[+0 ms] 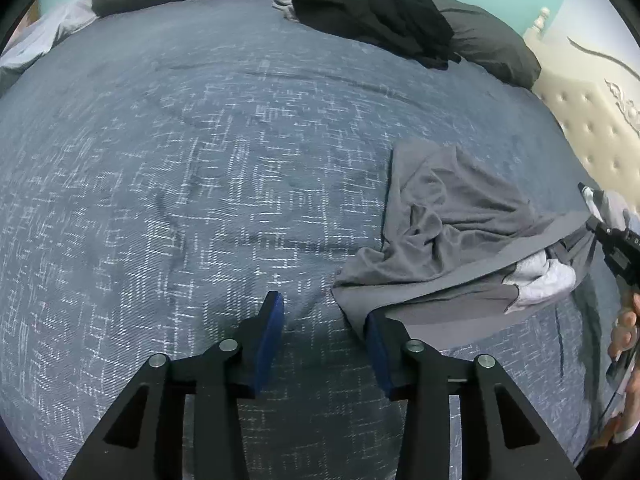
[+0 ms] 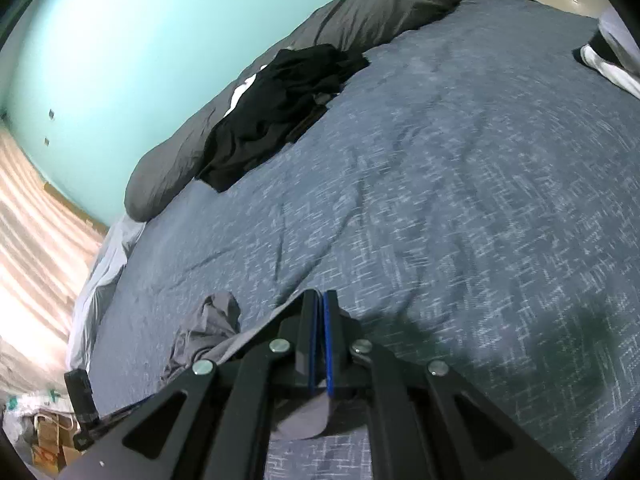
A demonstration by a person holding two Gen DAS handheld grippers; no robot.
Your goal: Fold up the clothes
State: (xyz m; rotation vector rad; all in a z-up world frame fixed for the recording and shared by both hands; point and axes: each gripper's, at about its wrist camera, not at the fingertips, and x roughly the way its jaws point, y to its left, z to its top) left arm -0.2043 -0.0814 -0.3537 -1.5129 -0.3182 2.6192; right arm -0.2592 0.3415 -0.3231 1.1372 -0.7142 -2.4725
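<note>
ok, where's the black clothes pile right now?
The black clothes pile lies at the far edge of the blue bedspread, draped against the dark grey pillow; the right wrist view shows it upper left of centre.

A plain grey knit garment (image 1: 452, 216) lies on the slate-blue bedspread flecked with white crosshatch (image 1: 200, 184); crumpled black clothes (image 1: 372, 16) (one white patch showing) top charcoal pillows (image 2: 384, 4) against a mint-green wall (image 2: 132, 40).
</note>
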